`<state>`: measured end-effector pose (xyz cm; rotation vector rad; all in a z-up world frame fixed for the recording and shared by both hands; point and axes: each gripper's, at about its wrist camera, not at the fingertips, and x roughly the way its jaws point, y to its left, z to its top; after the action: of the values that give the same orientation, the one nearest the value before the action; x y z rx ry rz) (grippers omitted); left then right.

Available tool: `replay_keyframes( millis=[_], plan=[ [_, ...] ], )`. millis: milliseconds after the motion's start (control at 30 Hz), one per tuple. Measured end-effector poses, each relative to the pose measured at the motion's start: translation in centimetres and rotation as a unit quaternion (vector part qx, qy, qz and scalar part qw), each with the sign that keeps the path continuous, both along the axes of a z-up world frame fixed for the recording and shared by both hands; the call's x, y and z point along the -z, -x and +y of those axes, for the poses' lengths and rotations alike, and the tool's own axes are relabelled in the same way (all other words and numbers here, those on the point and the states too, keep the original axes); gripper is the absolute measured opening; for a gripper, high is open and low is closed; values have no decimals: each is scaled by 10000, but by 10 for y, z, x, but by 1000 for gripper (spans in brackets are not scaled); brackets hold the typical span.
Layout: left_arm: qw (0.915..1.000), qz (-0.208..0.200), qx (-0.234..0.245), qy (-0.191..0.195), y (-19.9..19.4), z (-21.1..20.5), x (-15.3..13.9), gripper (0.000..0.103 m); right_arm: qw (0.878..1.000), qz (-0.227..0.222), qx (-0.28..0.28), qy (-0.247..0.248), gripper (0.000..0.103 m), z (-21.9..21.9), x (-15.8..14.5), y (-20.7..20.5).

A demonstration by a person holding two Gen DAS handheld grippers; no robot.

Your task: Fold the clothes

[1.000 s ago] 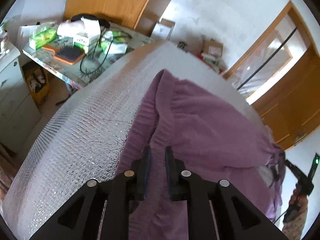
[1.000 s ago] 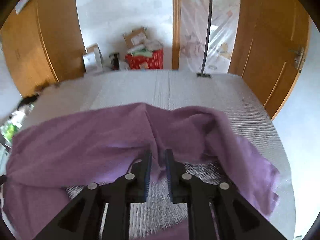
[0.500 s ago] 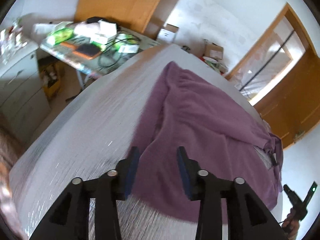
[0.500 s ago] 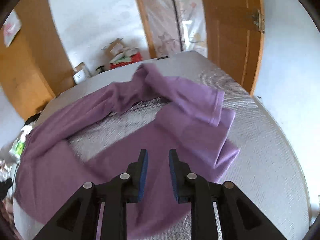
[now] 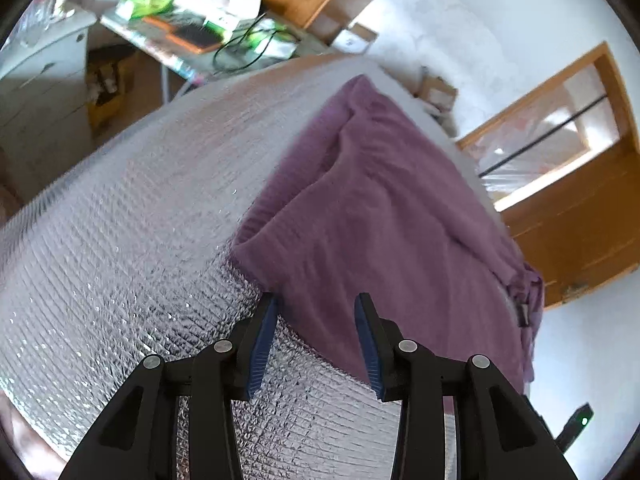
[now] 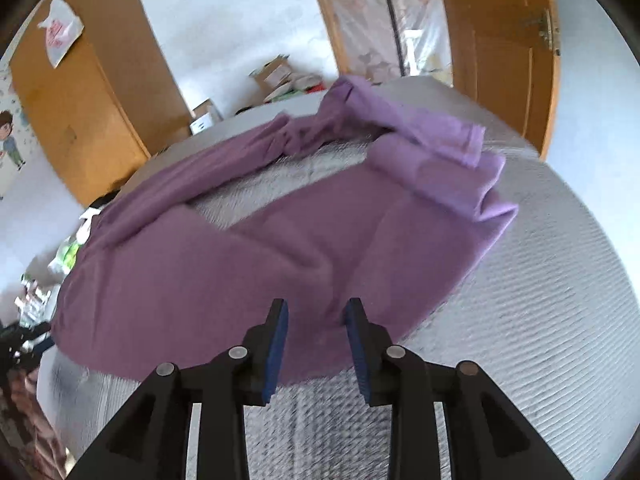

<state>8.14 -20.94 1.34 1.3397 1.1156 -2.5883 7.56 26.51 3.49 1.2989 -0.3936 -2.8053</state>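
Observation:
A purple garment [image 5: 384, 216] lies spread on the silvery quilted bed cover [image 5: 132, 248]. My left gripper [image 5: 316, 304] stands open just above the garment's near edge, its pads clear of the cloth. In the right wrist view the same garment [image 6: 248, 256] is folded over itself, a sleeve [image 6: 436, 136] doubled back at the far right. My right gripper [image 6: 316, 308] hovers over the near hem with its jaws opening and nothing pressed between the pads.
A cluttered desk [image 5: 200, 28] with boxes and cables stands beyond the bed's far left. White drawers [image 5: 36, 92] are at the left. Wooden doors [image 6: 500, 48] and a wardrobe [image 6: 92, 96] line the room. Cardboard boxes [image 6: 276, 72] sit on the floor behind the bed.
Both grippers let go of the purple cloth, opened and drew back toward the near edge. The garment dropped flat on the bed.

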Motion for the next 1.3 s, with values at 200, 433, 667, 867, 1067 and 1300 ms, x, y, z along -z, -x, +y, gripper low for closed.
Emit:
replay_keyframes(
  millis=[200, 433, 667, 867, 1067, 1300],
  plan=[
    [9993, -45, -310, -215, 3, -2, 3, 41, 9995, 136, 289, 10, 31, 14, -3, -11],
    [9983, -48, -561, -150, 2, -5, 8, 11, 9923, 183, 1199, 252, 31, 59, 5, -20],
    [9976, -39, -670, -177, 4, -12, 11, 10, 9855, 198, 1672, 185, 31, 95, 5, 4],
    [9973, -49, -718, -177, 5, -14, 13, 10, 9930, 202, 1080, -431, 37, 87, -4, 32],
    [9976, -86, -682, -95, 8, -13, 12, 10, 9927, -62, 963, -730, 37, 82, 9, 59],
    [9973, -100, -723, -78, 10, -12, 12, 10, 9923, 52, 1012, -714, 8, 83, 14, 64]
  ],
)
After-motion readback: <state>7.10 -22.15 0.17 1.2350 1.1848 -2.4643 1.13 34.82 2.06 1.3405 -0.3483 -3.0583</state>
